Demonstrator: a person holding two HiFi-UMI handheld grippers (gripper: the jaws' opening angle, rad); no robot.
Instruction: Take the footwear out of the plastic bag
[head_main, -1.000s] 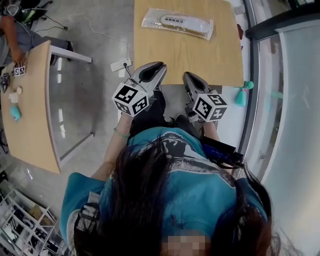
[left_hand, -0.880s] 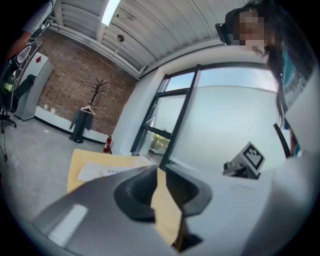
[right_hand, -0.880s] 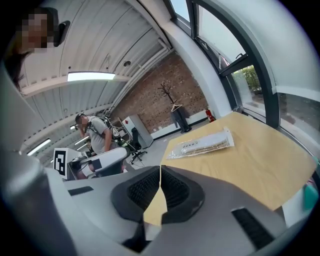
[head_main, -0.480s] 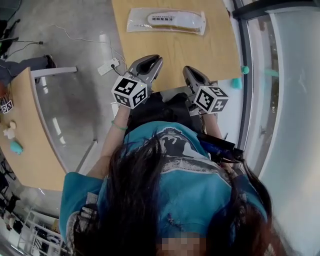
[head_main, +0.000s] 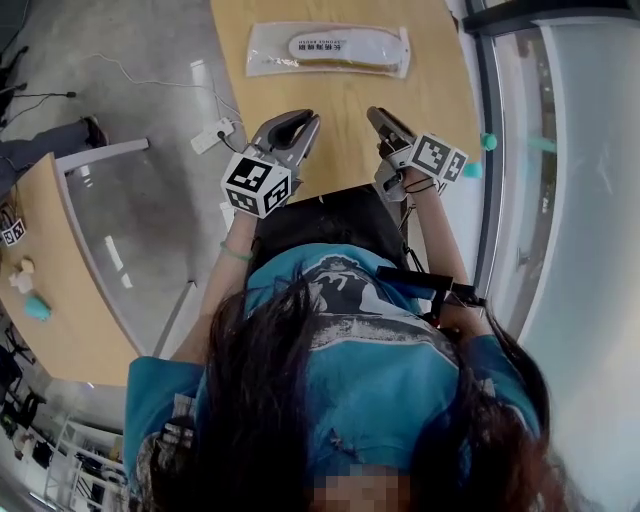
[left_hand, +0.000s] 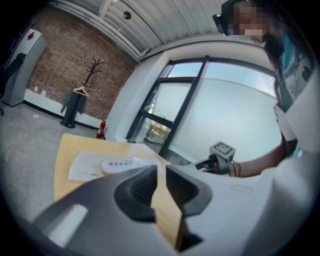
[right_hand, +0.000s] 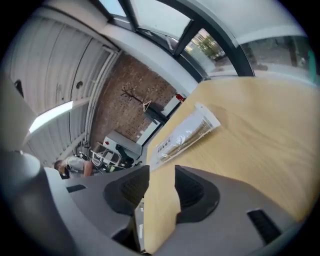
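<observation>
A clear plastic bag (head_main: 325, 48) with a pale flat piece of footwear inside lies across the far part of the wooden table (head_main: 350, 100). The bag also shows in the left gripper view (left_hand: 107, 164) and the right gripper view (right_hand: 185, 134). My left gripper (head_main: 305, 120) hangs over the table's near edge, short of the bag, its jaws a narrow gap apart with only table showing between them (left_hand: 161, 167). My right gripper (head_main: 376, 113) is beside it, also short of the bag. Its jaws have just been opening and nothing is between them (right_hand: 162, 172).
A second, curved wooden table (head_main: 60, 290) stands to the left with small items, one of them teal (head_main: 35, 307). A white power strip (head_main: 213, 135) and cables lie on the grey floor. A glass wall (head_main: 570, 200) runs along the right.
Both grippers have moved forward from in front of the person's body to over the table's near edge. The right gripper has rolled, so its marker cube now sits off to its right.
</observation>
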